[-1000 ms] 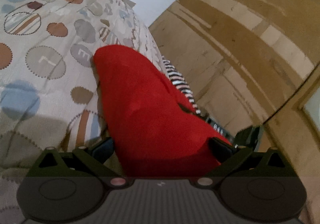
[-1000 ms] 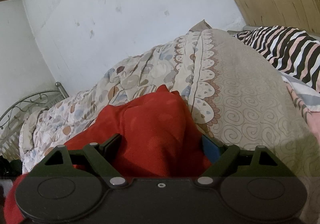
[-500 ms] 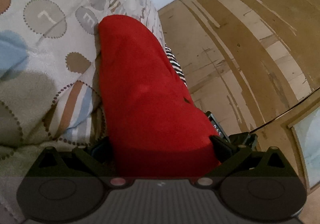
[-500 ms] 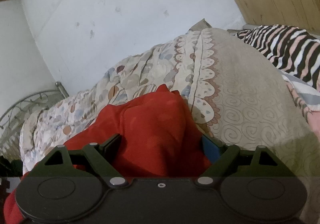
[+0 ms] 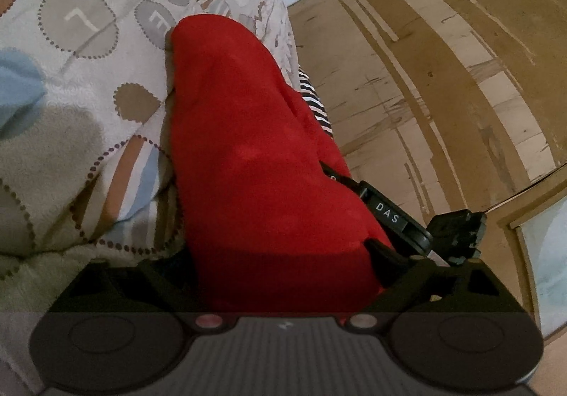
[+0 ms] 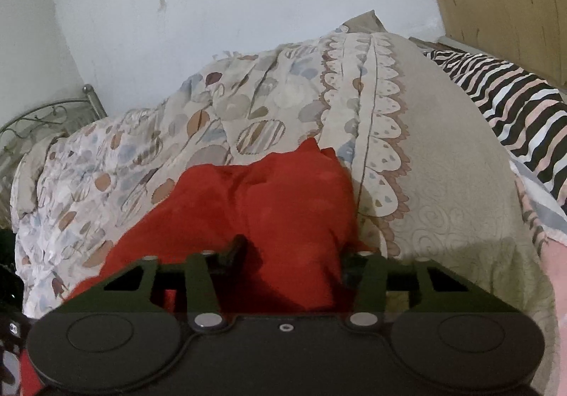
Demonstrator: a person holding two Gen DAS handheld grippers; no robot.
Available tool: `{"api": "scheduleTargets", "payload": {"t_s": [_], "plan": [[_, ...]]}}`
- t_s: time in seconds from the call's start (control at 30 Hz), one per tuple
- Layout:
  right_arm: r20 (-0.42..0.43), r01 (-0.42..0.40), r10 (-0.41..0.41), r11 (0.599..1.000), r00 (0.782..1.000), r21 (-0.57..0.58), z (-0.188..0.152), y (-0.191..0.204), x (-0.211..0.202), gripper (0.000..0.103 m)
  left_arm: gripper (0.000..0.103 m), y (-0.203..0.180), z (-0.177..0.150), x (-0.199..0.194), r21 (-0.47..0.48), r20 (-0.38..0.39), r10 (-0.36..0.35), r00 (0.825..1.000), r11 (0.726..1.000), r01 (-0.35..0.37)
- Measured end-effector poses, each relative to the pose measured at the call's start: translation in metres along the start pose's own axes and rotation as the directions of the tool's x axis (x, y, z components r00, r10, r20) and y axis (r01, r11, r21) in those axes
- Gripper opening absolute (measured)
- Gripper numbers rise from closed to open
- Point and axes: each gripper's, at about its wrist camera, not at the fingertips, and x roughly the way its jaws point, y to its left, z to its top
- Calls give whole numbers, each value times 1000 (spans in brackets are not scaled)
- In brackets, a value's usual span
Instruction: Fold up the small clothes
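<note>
The red garment (image 6: 269,204) lies on the patterned bedspread (image 6: 443,162), a bunched mound running straight ahead of both tools with its long axis along the left tool's line of sight. The right tool (image 6: 290,254), whose jaws have just been closing, pinches a fold of the red cloth. The left tool (image 5: 280,254) has narrowed slightly but stands wide, cloth filling its gap; whether its pads press cannot be told.
</note>
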Motion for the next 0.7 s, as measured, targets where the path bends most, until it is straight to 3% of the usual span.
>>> {"api": "scheduleTargets", "payload": {"t_s": [0.17,0.33,0.4,0.5,0.63,0.67,0.7], "plan": [[24,22,-20,998,1000,-56,6,23,-11,33,83,1,-1,-7,-10,18,-13,1000,1000,13],[73,-17,22,997,997,-78,18,48,-30,20,75,-2,0,-23,-20,61,-31,998,999,32],[96,-69,79,992,992,-109,24,64,-38,20,73,-6,0,-30,-6,83,-45,995,999,46],[102,-56,77,979,992,-196,32,87,-41,20,73,-5,2,-33,-5,81,-36,996,999,37],[48,41,-34,986,998,-160,37,74,-22,24,74,4,2,-27,-43,55,-26,998,999,29],[42,70,-64,986,997,-152,34,66,-18,26,74,4,1,-26,-39,53,-26,998,999,28],[38,99,-95,985,995,-143,30,58,-15,35,74,3,1,-25,-29,53,-23,998,999,25]]}}
